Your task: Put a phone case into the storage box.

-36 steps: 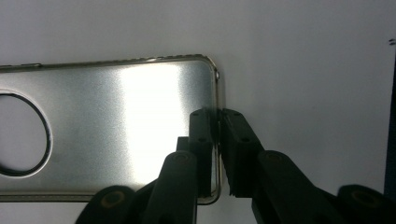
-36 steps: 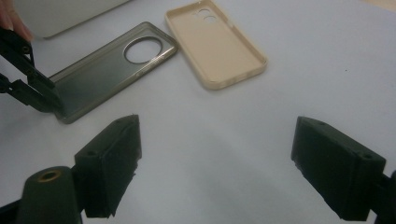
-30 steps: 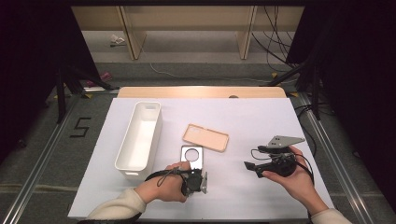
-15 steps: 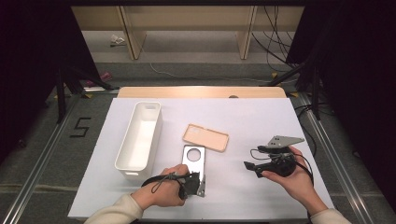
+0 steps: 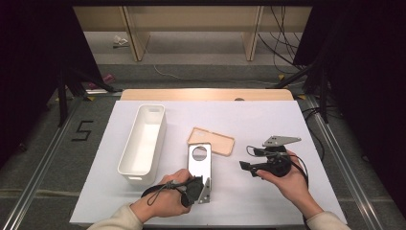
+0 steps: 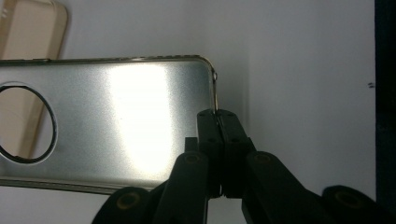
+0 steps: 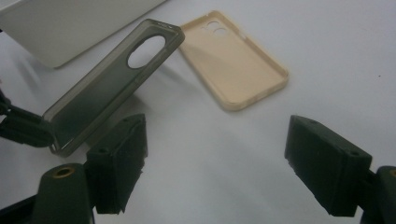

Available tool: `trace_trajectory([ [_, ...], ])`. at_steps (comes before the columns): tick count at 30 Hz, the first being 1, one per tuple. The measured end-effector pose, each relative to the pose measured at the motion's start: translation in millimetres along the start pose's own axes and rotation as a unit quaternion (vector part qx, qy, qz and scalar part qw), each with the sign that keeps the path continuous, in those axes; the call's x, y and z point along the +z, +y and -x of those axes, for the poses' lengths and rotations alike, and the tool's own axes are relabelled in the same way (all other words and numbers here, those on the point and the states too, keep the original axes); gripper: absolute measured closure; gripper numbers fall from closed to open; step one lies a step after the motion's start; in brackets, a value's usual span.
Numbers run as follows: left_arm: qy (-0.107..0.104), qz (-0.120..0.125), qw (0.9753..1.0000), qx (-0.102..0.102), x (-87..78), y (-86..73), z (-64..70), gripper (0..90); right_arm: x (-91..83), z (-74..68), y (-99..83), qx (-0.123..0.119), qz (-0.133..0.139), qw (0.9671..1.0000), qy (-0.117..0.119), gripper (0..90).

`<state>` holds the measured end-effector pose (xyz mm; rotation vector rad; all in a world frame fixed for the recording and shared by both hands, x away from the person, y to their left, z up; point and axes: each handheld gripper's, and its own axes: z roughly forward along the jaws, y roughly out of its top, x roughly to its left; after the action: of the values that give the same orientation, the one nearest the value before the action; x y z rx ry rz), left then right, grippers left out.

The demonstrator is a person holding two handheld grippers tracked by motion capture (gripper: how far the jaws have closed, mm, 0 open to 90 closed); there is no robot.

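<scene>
The grey phone case (image 5: 199,165) is being pinched at the rim of its near short end by the fingers (image 6: 218,135) of the left gripper (image 5: 194,189), and is being held tilted above the near middle of the desk (image 5: 268,120), its round camera cut-out toward the far end. For the step to go well, the thin rim is best being kept deep between the fingers, since a flexible case may be slipping or twisting if swung quickly. The right gripper (image 5: 249,167) is being held with its fingers (image 7: 327,163) spread, near the case, empty. A tan phone case (image 5: 213,140) is lying flat just beyond, and a white bin (image 5: 143,143) is standing toward the left edge. The desk is being covered by a white sheet; beyond it, wooden shelving (image 5: 191,19) and cables (image 5: 282,43) are showing on a grey floor.
</scene>
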<state>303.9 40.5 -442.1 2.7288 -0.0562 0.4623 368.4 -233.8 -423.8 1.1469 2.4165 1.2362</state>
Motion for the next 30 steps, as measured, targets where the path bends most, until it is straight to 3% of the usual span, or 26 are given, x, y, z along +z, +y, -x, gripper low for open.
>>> trace_trajectory([
  [4,0.014,0.012,0.9998,0.004,-2.1,3.9,2.3,88.7,9.1,-4.8,8.1,0.005,0.004,1.0,0.007,22.3],
  [13,0.042,0.051,0.9978,-0.009,-1.9,4.9,4.2,88.7,27.3,-11.6,24.0,0.024,0.015,0.9992,0.028,23.2],
  [19,0.044,0.066,0.9967,-0.016,0.5,2.2,2.8,88.7,28.0,-10.6,25.9,0.03,0.025,0.9987,0.032,23.2],
  [30,0.041,0.068,0.9968,-0.01,2.1,4.0,4.6,88.7,27.4,-8.2,25.7,0.035,0.027,0.9985,0.032,23.2],
])
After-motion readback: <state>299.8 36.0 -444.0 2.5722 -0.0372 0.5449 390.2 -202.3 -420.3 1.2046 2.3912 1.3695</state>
